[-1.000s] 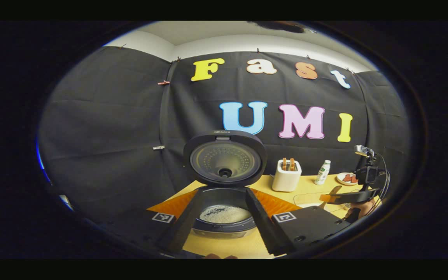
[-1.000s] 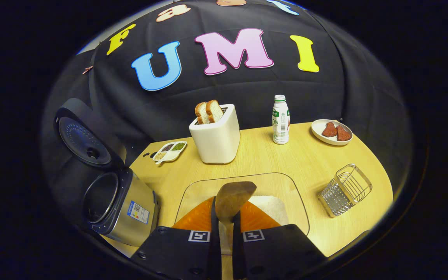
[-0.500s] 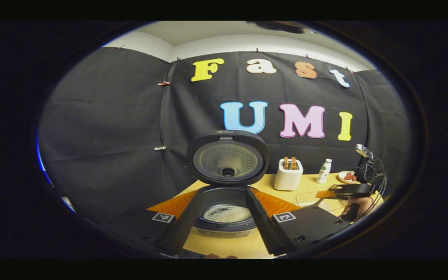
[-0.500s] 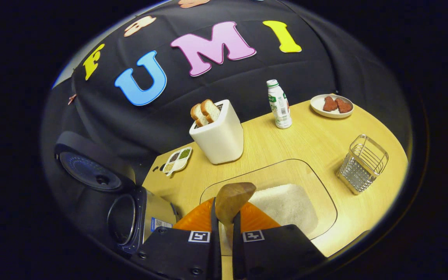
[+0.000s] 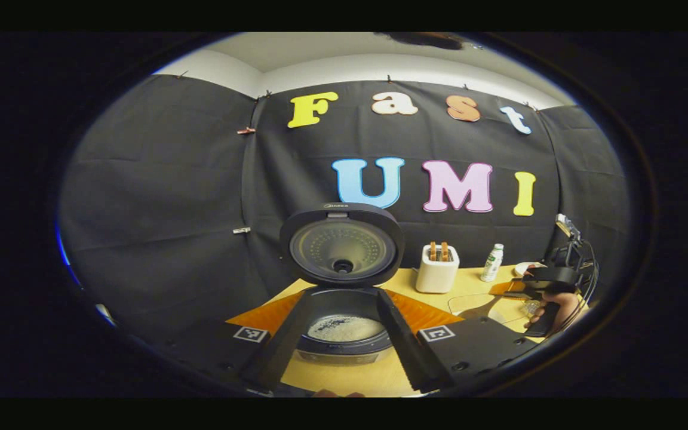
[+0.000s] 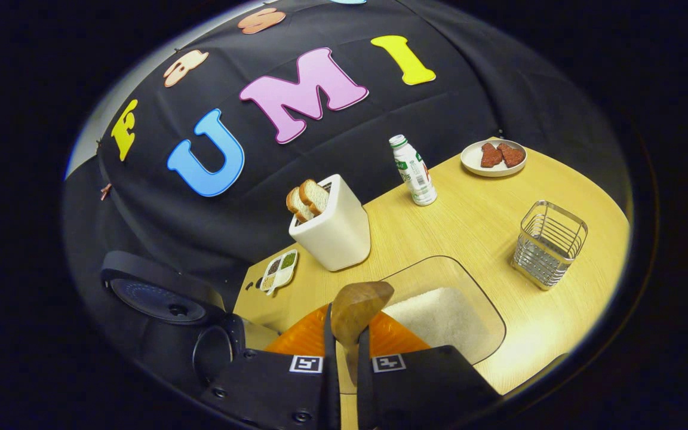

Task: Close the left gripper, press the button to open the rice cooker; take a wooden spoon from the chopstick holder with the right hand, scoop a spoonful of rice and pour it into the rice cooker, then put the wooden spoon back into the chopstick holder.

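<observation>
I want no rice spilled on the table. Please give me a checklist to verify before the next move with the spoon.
1. Rice cooker lid up, pot open: ok; some rice already lies inside.
2. Right claw shut on the wooden spoon: ok.
3. Spoon bowl loaded with rice: cannot tell; its face looks bare from the right gripper view.
4. Rice left in the clear tray: ok, a white heap.
5. Left claw clear of the pot mouth: not ok; it stands open in front of the pot.
6. Wire chopstick holder upright for the return: ok.

No wording is readable: the rice cooker lid logo and bottle label are too small.
</observation>
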`<state>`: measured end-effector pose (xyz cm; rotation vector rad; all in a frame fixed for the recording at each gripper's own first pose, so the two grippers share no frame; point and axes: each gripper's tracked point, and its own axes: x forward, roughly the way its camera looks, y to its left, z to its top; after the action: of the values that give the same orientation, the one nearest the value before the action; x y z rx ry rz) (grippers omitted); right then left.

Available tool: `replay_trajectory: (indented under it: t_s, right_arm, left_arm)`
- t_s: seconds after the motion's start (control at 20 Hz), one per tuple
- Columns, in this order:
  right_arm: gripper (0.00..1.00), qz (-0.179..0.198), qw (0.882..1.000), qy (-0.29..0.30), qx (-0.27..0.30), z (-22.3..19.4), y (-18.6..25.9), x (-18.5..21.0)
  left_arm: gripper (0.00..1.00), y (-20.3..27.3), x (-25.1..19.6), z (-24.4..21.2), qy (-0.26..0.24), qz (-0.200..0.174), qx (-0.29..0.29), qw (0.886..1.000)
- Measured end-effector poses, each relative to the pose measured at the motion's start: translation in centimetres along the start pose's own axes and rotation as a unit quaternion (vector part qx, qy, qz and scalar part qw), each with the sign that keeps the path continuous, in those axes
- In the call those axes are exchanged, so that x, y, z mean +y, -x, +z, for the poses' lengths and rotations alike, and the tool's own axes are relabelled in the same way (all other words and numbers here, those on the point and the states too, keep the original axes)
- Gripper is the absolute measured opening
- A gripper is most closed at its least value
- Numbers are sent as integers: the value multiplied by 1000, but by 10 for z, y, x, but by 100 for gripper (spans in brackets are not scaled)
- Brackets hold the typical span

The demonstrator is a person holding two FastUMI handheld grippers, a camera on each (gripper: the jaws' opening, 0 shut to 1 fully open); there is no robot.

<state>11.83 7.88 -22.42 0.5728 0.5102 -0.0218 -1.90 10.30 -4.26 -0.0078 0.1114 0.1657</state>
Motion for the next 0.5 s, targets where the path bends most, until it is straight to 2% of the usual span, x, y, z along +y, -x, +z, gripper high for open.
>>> replay_trajectory:
  t_s: [0.25,0.5]
  right_arm:
    - [15,6,1000,-5,-8,11,8,4]
    - [15,38,999,20,-23,32,24,36]
  left_arm:
    - [77,4,-4,2,-1,0,-4,1000]
    - [77,6,-3,2,7,5,-11,1000]
